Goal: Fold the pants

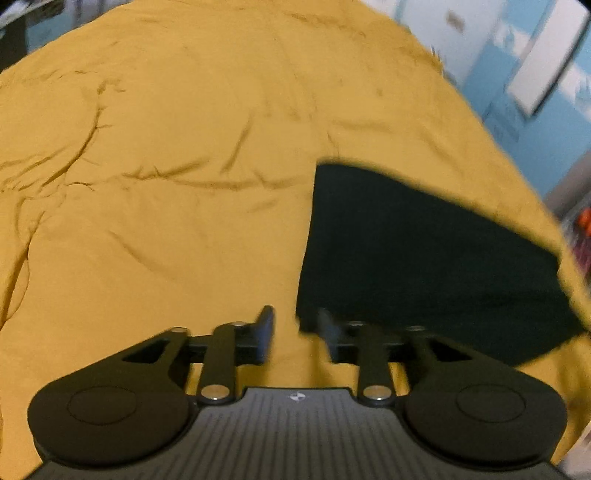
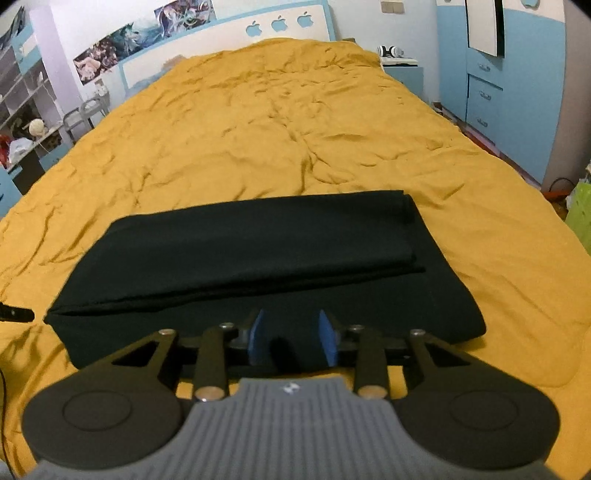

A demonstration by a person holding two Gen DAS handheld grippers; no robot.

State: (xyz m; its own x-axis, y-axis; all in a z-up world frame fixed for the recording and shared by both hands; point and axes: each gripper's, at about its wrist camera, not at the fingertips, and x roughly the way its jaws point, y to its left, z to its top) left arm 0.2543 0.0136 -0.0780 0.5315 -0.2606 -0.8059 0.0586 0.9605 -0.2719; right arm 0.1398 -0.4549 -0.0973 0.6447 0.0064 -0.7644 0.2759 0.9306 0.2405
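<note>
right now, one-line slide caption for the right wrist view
Open right gripper poised over black folded pants on a mustard bedspread.

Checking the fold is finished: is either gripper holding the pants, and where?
Nothing is held. Left gripper and right gripper both have open jaws; the folded black pants lie free.

Signs in view: apple logos only, no legible words

Three blue apple-shaped logos [image 2: 279, 23] stand in a row on the white headboard [image 2: 229, 44]; two more partial ones sit atop the wardrobe [image 2: 517, 92]. The posters [image 2: 144, 37] carry pictures with no readable lettering.
</note>
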